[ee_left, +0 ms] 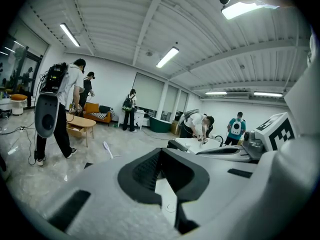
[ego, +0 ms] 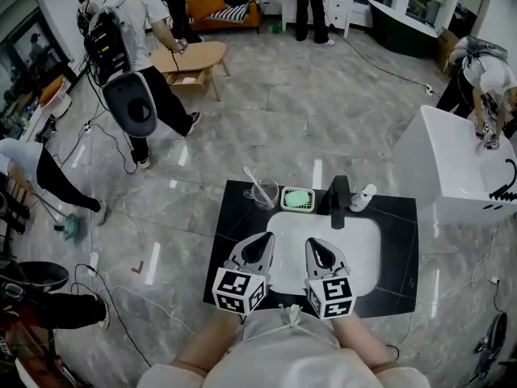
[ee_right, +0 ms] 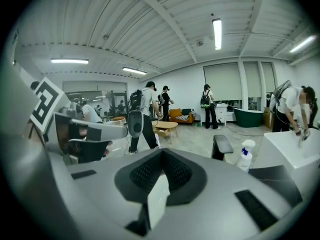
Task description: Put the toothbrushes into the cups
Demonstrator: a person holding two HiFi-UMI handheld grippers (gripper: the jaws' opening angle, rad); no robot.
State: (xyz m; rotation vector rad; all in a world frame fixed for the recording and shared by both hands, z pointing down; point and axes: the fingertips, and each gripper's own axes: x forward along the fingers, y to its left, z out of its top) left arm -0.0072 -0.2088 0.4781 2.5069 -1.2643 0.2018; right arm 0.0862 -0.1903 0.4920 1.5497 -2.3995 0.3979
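Observation:
A clear cup (ego: 264, 193) stands at the back left of the black counter (ego: 234, 241), with a white toothbrush (ego: 254, 178) leaning out of it to the left. Its head pokes up beyond the jaws in the left gripper view (ee_left: 107, 149) and the right gripper view (ee_right: 157, 140). My left gripper (ego: 260, 241) and right gripper (ego: 317, 247) hover side by side over the front of the white sink basin (ego: 363, 245), short of the cup. Both are shut with nothing between the jaws, as the left gripper (ee_left: 161, 151) and right gripper (ee_right: 161, 151) views show.
A green soap dish (ego: 297, 200), a black faucet (ego: 340, 200) and a white spray bottle (ego: 363, 196) line the counter's back edge. A white basin unit (ego: 452, 164) stands to the right, where a person works. Several people and a wooden table (ego: 190, 59) are farther off.

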